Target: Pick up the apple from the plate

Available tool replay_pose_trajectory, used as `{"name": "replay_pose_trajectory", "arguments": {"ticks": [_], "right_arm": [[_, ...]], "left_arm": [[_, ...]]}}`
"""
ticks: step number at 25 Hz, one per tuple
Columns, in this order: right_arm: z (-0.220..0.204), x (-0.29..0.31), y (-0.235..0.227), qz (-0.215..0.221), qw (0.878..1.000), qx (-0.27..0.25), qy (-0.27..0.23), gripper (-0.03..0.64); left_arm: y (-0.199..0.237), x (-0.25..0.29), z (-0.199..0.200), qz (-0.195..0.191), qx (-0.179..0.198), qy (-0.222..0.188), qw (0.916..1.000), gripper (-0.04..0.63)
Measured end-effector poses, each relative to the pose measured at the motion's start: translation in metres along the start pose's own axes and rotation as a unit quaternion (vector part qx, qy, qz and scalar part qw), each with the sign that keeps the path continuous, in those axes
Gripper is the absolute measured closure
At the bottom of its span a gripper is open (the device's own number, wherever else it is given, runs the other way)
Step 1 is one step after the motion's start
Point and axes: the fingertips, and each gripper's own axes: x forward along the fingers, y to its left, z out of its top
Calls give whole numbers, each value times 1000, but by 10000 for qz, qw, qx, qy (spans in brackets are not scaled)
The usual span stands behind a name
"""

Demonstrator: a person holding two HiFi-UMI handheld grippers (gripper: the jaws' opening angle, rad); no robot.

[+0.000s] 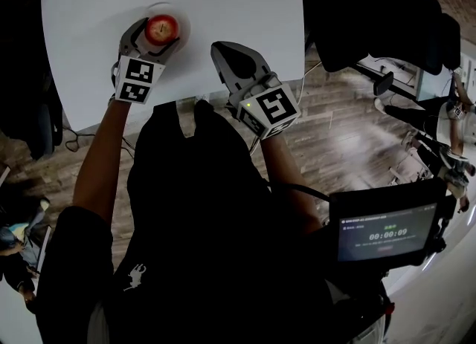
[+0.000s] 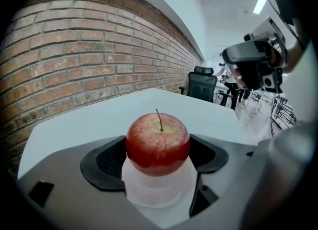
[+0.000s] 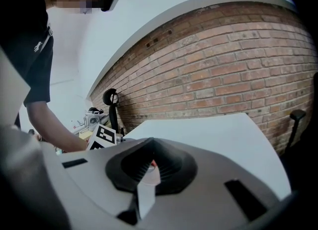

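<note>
A red apple point(image 1: 161, 29) sits at the middle of a small white plate point(image 1: 181, 21) on the far part of the white table point(image 1: 245, 1). My left gripper point(image 1: 158, 32) is around the apple, one finger on each side of it. In the left gripper view the apple point(image 2: 157, 143) fills the gap between the dark pads point(image 2: 103, 162), which touch both its sides, and the plate point(image 2: 158, 191) shows just beneath. My right gripper point(image 1: 225, 50) hovers shut over the table's near edge to the right, with nothing held. Its jaws point(image 3: 148, 168) meet in the right gripper view.
The table's near edge point(image 1: 186, 101) runs just in front of the person's body. A wood floor point(image 1: 349, 134) and black office chairs point(image 1: 372, 15) lie to the right. A brick wall point(image 2: 74, 55) stands beyond the table. A screen with a timer point(image 1: 385, 234) hangs at lower right.
</note>
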Motion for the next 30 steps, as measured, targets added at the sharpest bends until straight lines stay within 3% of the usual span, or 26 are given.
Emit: {"name": "replay_pose_trajectory", "arguments": {"ticks": [30], "right_arm": [[38,-1,26,520,9960,-532,-491,612]], "left_arm": [[9,-59,23,732,-188,-294,9967,212]]}}
